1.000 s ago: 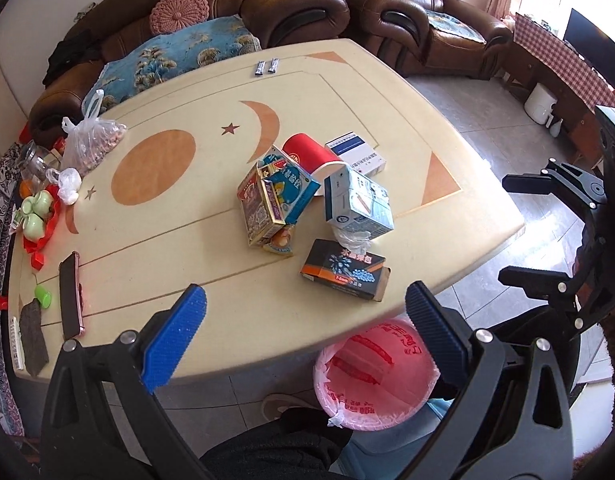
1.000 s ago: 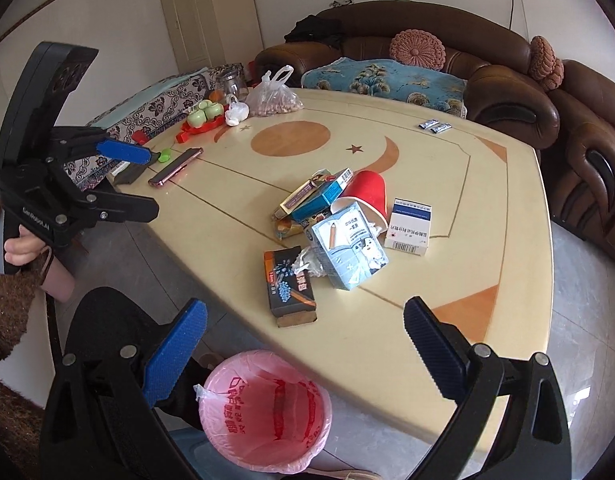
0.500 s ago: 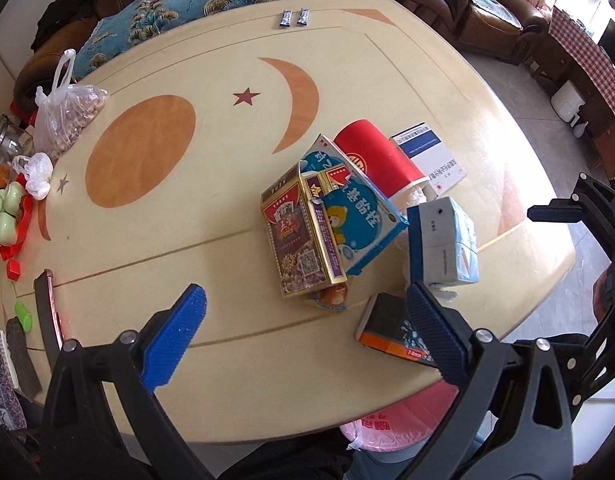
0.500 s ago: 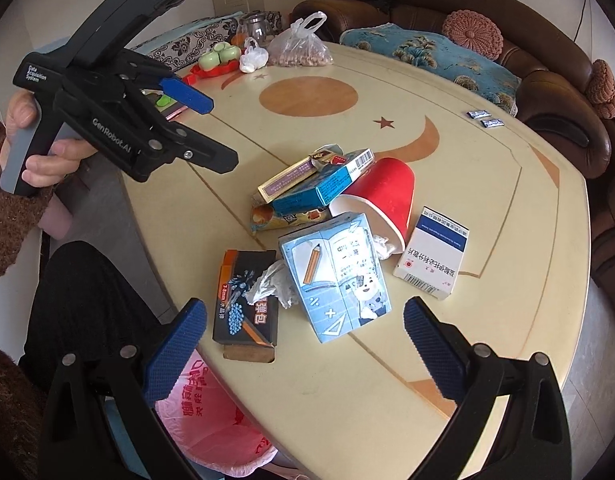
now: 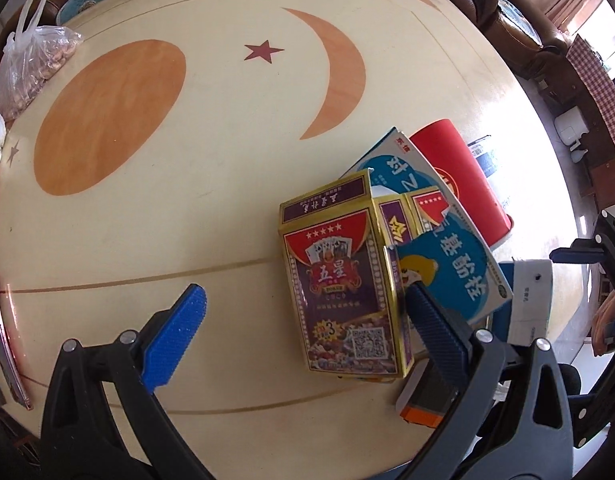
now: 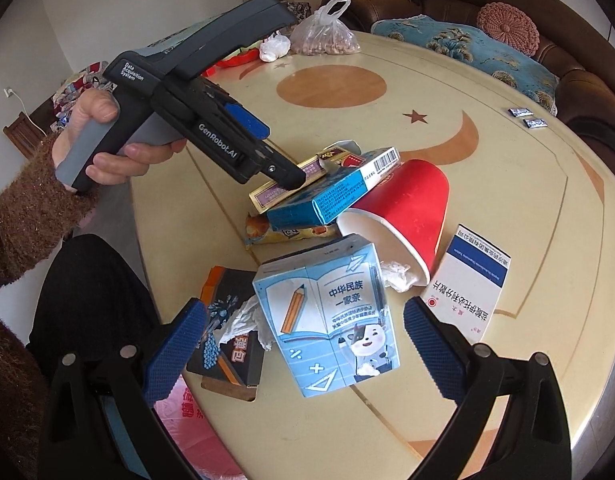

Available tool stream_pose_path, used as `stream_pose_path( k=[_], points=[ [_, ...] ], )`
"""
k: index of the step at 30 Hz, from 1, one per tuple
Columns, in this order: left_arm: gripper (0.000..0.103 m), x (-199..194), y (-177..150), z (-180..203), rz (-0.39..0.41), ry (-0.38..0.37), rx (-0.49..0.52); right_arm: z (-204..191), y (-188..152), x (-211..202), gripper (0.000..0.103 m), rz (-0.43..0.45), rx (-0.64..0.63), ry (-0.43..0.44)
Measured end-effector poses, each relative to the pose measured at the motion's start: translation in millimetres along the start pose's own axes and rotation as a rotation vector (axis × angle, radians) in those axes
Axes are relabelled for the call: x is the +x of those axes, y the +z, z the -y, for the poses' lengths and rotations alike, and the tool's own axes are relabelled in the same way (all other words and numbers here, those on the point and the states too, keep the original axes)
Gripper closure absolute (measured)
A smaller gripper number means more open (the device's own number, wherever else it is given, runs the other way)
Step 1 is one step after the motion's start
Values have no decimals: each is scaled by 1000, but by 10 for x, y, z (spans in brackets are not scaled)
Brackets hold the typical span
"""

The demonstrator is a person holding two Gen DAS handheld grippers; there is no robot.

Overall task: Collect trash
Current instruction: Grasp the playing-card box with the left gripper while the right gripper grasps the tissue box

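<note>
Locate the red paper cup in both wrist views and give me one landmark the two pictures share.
Left wrist view: the red paper cup lies on its side at right of centre, behind the blue medicine box.
Right wrist view: the red paper cup lies at centre, mouth toward the camera, right of the blue medicine box.
Shared landmark: the orange crescent inlay on the tabletop.

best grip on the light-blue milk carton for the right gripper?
Take the light-blue milk carton across its two side walls, at mid-height, coming straight on from the table's near edge. It stands tilted, front panel facing the open right gripper, already between both fingers. Avoid the crumpled tissue at its left.
</note>
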State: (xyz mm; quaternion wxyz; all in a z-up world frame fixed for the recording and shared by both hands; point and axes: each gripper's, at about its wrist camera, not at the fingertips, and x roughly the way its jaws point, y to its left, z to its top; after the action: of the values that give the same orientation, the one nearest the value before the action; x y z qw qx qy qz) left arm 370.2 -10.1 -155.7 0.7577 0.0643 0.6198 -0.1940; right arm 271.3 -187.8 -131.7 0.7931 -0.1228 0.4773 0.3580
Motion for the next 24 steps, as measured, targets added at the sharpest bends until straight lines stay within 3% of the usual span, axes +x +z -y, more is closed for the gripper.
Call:
stream_pose_path(
  k=[6, 10, 19, 24],
  points=[
    [5, 104, 65, -104, 7, -84, -48, 105, 11, 146, 29, -24, 25, 19],
    [5, 199, 134, -181, -23, -163, -94, 113, 17, 242, 29, -37, 29, 5],
    [5, 291, 205, -136, -1, -174, -122, 175, 12, 203, 33, -18, 82, -17],
    [16, 293, 153, -148, 0, -231, -138, 240, -2, 169, 33, -10, 126, -53]
  ],
)
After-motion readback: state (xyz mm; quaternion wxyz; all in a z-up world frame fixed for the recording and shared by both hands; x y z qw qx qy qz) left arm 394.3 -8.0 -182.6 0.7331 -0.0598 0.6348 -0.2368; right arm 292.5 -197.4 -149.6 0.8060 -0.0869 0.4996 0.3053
